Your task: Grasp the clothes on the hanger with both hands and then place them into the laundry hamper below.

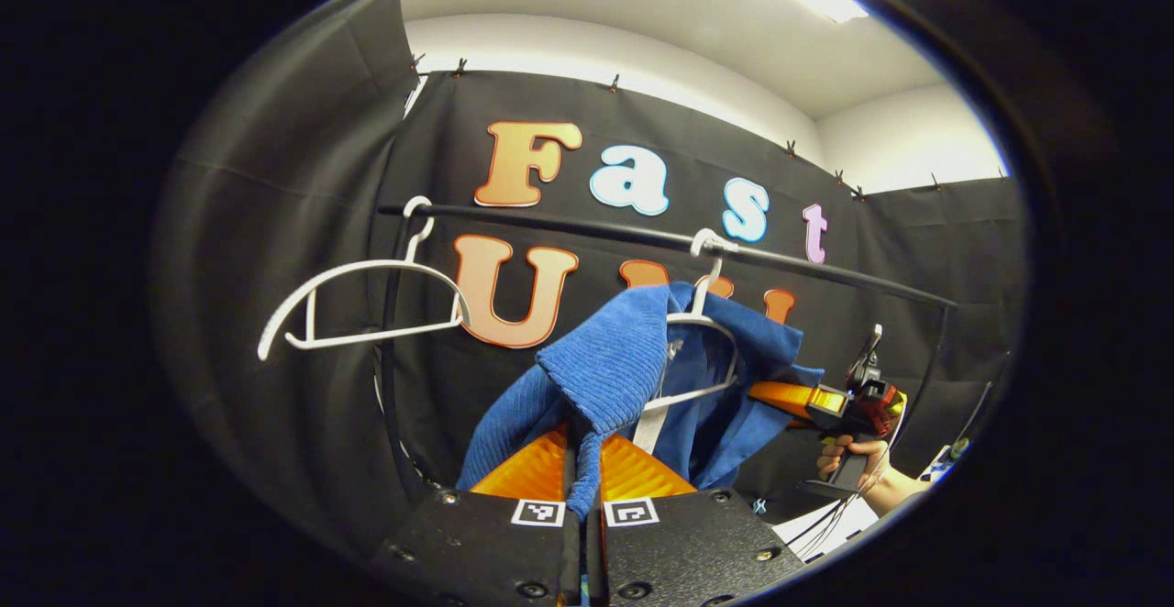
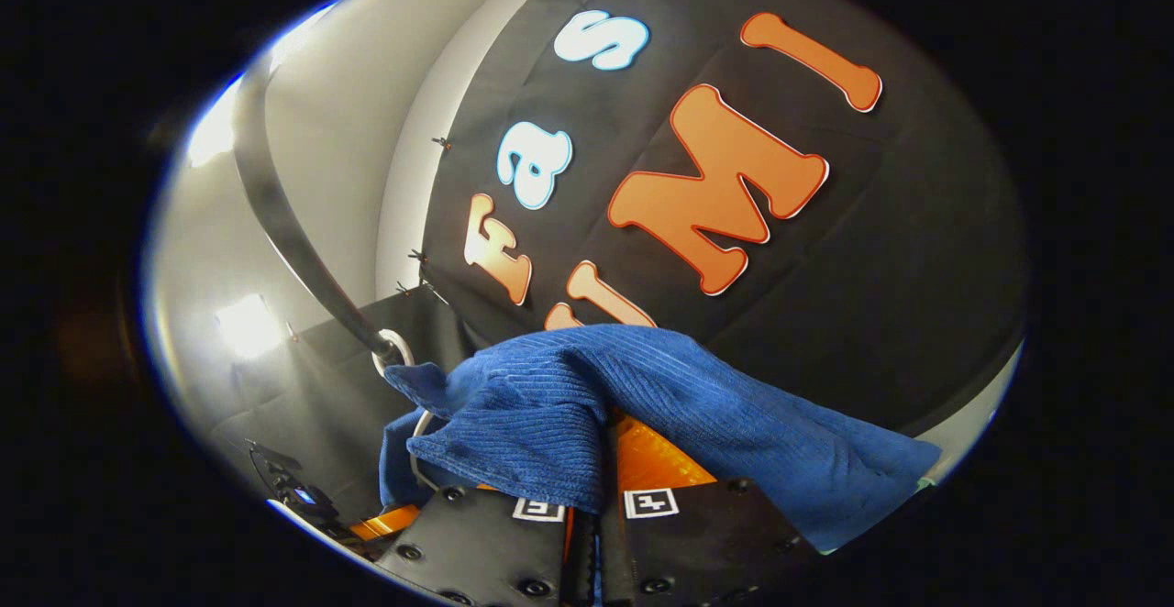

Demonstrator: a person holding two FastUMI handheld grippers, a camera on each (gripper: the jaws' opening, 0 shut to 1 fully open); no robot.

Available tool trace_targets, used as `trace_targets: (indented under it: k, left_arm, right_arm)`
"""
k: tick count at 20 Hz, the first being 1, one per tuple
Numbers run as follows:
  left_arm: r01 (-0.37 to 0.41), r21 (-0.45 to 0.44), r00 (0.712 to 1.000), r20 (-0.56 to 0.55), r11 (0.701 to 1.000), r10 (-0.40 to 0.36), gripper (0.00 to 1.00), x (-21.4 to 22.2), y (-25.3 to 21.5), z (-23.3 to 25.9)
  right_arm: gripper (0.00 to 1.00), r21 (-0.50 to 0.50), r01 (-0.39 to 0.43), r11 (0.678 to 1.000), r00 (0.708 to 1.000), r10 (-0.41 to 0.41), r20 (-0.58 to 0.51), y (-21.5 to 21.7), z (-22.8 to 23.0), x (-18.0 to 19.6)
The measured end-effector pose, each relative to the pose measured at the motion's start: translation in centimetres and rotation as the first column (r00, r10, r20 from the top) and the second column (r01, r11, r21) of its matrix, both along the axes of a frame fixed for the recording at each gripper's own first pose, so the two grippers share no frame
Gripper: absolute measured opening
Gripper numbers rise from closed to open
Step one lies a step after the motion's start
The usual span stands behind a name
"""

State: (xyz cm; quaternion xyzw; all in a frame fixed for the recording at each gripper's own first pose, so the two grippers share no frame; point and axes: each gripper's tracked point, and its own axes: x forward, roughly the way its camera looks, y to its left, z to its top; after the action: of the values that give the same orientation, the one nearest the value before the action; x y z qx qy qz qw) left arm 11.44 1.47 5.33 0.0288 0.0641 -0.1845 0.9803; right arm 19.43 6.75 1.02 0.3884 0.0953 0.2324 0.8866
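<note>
A blue ribbed garment (image 1: 610, 364) drapes over a white hanger (image 1: 702, 327) hooked on the black rail (image 1: 807, 268). In the left gripper view, my left gripper (image 1: 583, 460) is shut on a fold of its left side, with cloth hanging down between the orange fingers (image 1: 527, 469). My right gripper (image 1: 798, 399), held by a hand (image 1: 858, 451), reaches into the garment's right side. In the right gripper view, the garment (image 2: 550, 405) lies over my right gripper (image 2: 603, 469), which is shut on it. The hanger's hook (image 2: 396, 350) sits on the rail (image 2: 284, 222) just behind.
An empty white hanger (image 1: 367, 304) hangs on the rail's left end, next to the rack's upright post (image 1: 390, 378). Black cloth walls close in behind and on both sides. The left gripper's orange finger (image 2: 385, 522) shows low at the left of the right gripper view.
</note>
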Motion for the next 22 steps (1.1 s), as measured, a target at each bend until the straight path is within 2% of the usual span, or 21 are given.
trace_targets:
  k: [7, 12, 14, 17, 19, 22]
  left_arm:
    - [-0.022, -0.022, 0.998, 0.063, 1.000, 0.023, 0.02, 0.9, 1.9, 4.3]
    - [-0.061, 0.050, 0.987, 0.153, 0.997, 0.053, 0.02, 2.1, 4.0, 7.1]
    - [-0.073, 0.068, 0.986, 0.154, 0.995, 0.062, 0.05, 2.8, 4.5, 7.1]
    - [-0.088, 0.029, 0.986, 0.147, 0.996, 0.083, 0.00, 4.0, 5.5, 7.3]
    - [-0.083, 0.005, 0.986, 0.145, 0.997, 0.081, 0.02, 5.4, 6.1, 7.0]
    - [-0.080, 0.015, 0.988, 0.132, 0.997, 0.078, 0.02, 7.2, 6.7, 6.2]
  right_arm:
    - [0.17, 0.139, -0.051, 0.989, 0.997, 0.042, 0.063, -1.0, 4.2, 0.0]
    - [0.17, 0.249, -0.065, 0.966, 0.997, 0.055, 0.050, -1.9, 5.7, 0.3]
    - [0.17, 0.283, -0.062, 0.957, 0.998, 0.051, 0.046, -2.4, 6.1, 0.6]
    - [0.17, 0.317, -0.061, 0.947, 0.998, 0.052, 0.037, -2.8, 6.1, 1.1]
    - [0.17, 0.341, -0.058, 0.938, 0.998, 0.051, 0.031, -3.1, 6.4, 1.8]
    - [0.17, 0.346, -0.044, 0.937, 0.999, 0.039, 0.020, -3.7, 6.3, 2.9]
